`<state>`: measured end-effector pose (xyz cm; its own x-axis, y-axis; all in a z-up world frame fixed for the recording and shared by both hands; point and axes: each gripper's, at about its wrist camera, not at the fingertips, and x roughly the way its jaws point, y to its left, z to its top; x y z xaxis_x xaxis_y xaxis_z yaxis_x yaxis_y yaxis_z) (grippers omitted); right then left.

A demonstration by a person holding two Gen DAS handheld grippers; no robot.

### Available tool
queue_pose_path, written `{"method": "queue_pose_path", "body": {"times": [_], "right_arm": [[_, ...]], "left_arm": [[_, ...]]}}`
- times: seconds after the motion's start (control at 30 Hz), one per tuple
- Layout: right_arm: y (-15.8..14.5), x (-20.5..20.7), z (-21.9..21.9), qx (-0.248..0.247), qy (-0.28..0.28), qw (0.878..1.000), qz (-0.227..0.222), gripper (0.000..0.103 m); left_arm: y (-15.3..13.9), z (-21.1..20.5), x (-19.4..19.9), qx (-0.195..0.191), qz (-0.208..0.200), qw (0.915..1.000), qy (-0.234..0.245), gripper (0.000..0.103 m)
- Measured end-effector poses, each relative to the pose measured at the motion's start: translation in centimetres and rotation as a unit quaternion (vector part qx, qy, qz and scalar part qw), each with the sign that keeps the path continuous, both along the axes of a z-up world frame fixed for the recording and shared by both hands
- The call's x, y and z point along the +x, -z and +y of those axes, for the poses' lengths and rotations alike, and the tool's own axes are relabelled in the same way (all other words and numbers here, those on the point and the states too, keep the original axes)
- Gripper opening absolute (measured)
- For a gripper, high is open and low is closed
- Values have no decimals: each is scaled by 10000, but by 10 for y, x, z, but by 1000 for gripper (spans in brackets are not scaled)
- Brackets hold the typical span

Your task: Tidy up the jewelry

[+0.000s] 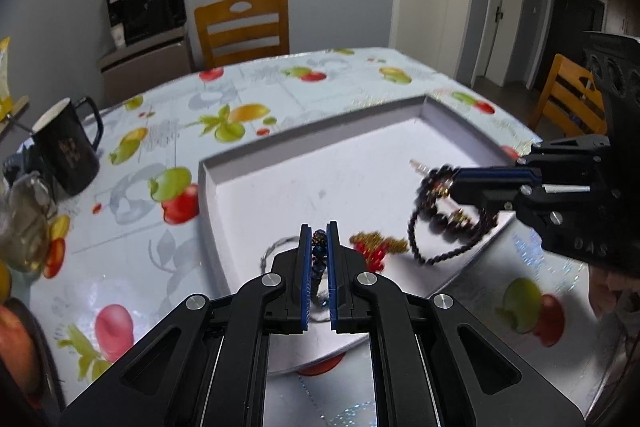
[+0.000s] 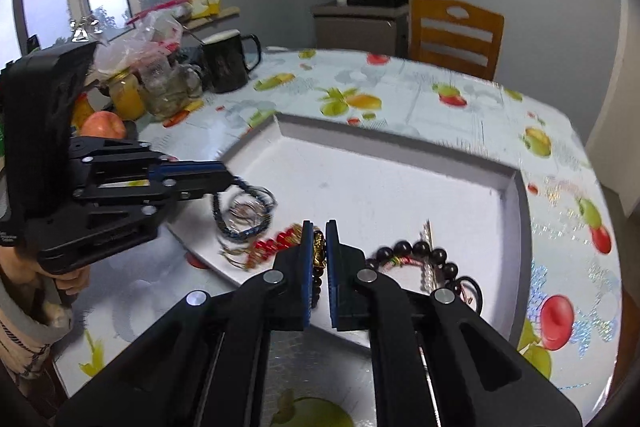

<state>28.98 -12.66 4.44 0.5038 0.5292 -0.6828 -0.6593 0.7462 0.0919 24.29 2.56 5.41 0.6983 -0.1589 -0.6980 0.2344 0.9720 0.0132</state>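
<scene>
A shallow white tray [image 1: 312, 143] [image 2: 400, 155] lies on the fruit-print tablecloth. My left gripper [image 1: 319, 239] [image 2: 236, 183] is shut on a dark blue braided bracelet [image 1: 319, 255] [image 2: 240, 211] and holds it over the tray's near left corner. My right gripper [image 2: 319, 243] [image 1: 448, 183] is shut on a dark bead bracelet [image 1: 444, 223] [image 2: 416, 253] with a gold charm [image 2: 318, 247], lifted above the tray's near right part. A red and gold beaded piece [image 1: 374, 247] [image 2: 276, 245] lies in the tray between them.
A black mug [image 1: 66, 151] [image 2: 228, 61], glass jars [image 2: 168, 91], an apple [image 2: 103, 125] and bags crowd the table's window side. Wooden chairs [image 1: 244, 27] [image 1: 568, 99] stand at the far and right edges. A thin clear stick [image 2: 427, 251] lies in the tray.
</scene>
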Motion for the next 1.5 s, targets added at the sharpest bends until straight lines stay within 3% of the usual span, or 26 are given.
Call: {"method": "queue_pose_path", "body": {"times": [0.33, 0.5, 0.63, 0.7, 0.73, 0.9, 1.5], "right_arm": [[32, 16, -12, -241, 235, 9990, 302, 6], [36, 16, -15, -263, 266, 9987, 333, 6], [35, 14, -16, -269, 271, 9987, 332, 12], [34, 13, -17, -257, 276, 9988, 313, 26], [33, 11, -18, -247, 283, 9989, 291, 30], [27, 3, -25, -191, 287, 9993, 174, 41], [15, -37, -50, 189, 388, 9988, -231, 74]], "left_arm": [[18, 1, -3, 56, 119, 9999, -33, 9], [18, 1, -7, 41, 80, 9999, -82, 34], [15, 1, -11, -2, 44, 10000, -90, 37], [12, 1, -15, -6, -48, 9999, -102, 66], [10, 0, -17, -5, -130, 9999, -109, 75], [1, 2, -29, -70, -396, 9990, -170, 90], [4, 4, -72, -325, -643, 9968, -349, 96]]}}
